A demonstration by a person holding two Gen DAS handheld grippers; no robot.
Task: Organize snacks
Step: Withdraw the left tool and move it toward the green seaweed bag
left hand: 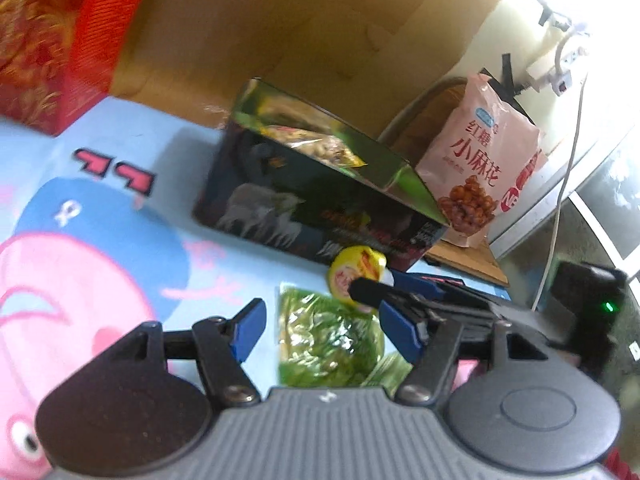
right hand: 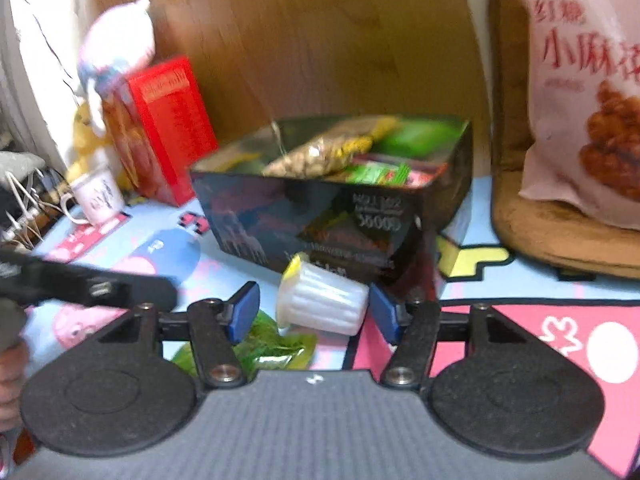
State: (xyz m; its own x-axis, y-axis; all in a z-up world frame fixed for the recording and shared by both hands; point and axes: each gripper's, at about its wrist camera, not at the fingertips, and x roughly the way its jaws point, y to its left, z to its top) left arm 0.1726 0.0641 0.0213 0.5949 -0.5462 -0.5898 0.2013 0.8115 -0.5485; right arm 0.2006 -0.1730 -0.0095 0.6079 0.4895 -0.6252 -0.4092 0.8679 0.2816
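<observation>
A dark open box (left hand: 320, 200) holding several snack packets sits on the cartoon mat; it also shows in the right wrist view (right hand: 340, 208). A green snack packet (left hand: 328, 340) lies between my open left gripper's (left hand: 324, 324) blue pads. A small jelly cup with a yellow lid (left hand: 356, 276) lies on its side in front of the box. In the right wrist view the white ribbed cup (right hand: 320, 300) lies between my open right gripper's (right hand: 316, 312) pads, apart from both. The green packet (right hand: 272, 348) lies below it.
A pink snack bag (left hand: 476, 160) leans on a brown cushion (right hand: 540, 232) to the right. A red box (right hand: 168, 128), a plush toy (right hand: 116, 48) and a white mug (right hand: 100, 196) stand at the left. A wooden board (left hand: 280, 32) stands behind the box.
</observation>
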